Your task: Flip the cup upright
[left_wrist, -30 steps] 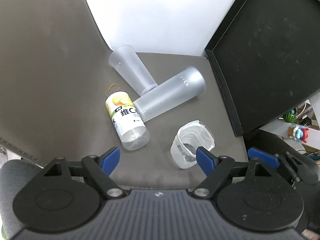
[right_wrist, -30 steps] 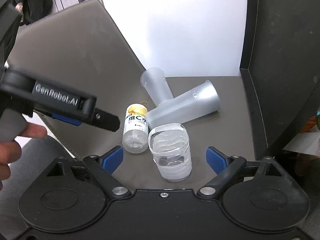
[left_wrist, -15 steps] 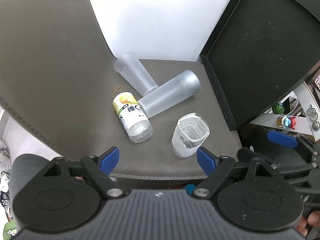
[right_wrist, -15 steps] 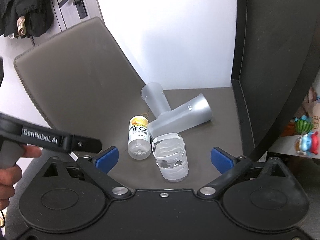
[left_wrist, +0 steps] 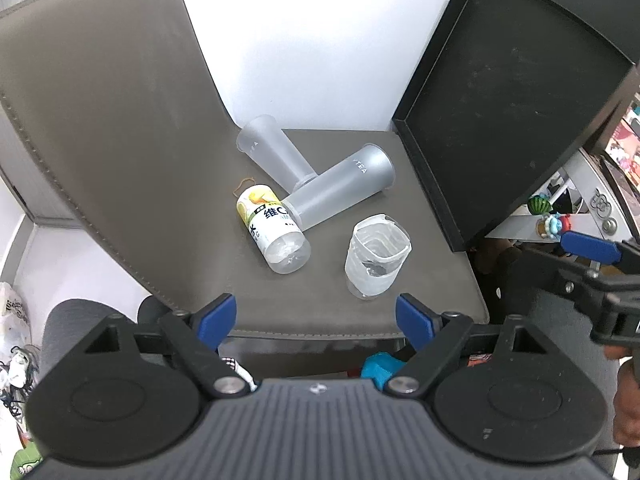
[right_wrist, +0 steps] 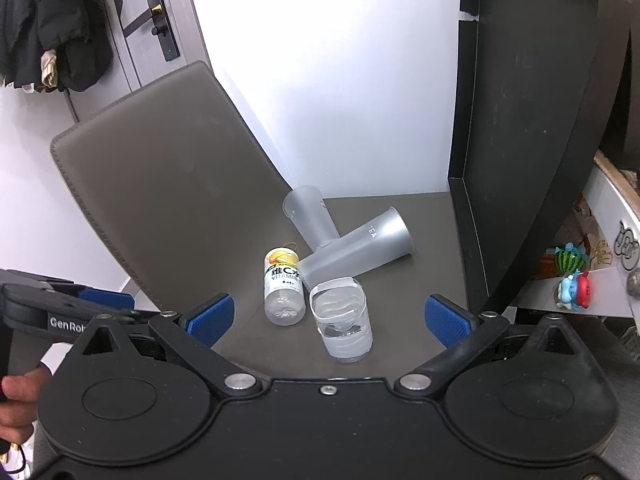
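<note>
You're in a lived-in home room.
You see a grey door with a black lever handle (right_wrist: 154, 22), dark coats hanging (right_wrist: 48, 20), and colourful toy figurines (right_wrist: 572, 276) on a white shelf.

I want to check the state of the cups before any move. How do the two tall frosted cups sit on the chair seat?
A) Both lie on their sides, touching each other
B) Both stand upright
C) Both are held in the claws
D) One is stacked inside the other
A: the frosted cup marked TEA and the second frosted cup both lie on their sides, bases meeting, while only the small clear cup stands upright.
</note>
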{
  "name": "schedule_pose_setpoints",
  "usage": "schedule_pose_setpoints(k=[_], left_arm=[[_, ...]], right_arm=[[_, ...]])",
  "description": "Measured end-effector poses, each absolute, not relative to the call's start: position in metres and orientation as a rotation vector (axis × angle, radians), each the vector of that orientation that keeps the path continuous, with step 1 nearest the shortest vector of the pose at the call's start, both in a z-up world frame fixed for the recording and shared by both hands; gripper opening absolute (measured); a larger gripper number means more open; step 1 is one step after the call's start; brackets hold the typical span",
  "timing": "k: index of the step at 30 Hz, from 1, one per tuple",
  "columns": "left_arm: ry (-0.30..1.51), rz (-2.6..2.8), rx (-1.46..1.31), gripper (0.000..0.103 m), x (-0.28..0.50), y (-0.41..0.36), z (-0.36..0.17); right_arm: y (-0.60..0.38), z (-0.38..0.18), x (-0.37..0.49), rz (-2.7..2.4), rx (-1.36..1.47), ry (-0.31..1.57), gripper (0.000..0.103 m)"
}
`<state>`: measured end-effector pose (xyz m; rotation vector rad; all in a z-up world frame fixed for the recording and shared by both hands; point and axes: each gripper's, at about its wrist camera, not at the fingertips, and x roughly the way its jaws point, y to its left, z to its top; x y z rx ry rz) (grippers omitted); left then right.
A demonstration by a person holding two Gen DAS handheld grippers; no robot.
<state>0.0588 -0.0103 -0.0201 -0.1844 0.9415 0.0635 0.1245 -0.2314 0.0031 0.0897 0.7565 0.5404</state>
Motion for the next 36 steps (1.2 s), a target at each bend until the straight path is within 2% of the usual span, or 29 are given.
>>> schedule_pose_setpoints(k=[36], left_arm=[[0.875, 0.026, -0.16, 0.088, -0.017, -0.023, 0.001]], right_arm=[[-0.251, 0.019, 0.068, 0.536, 0.071, 0.798, 0.103]])
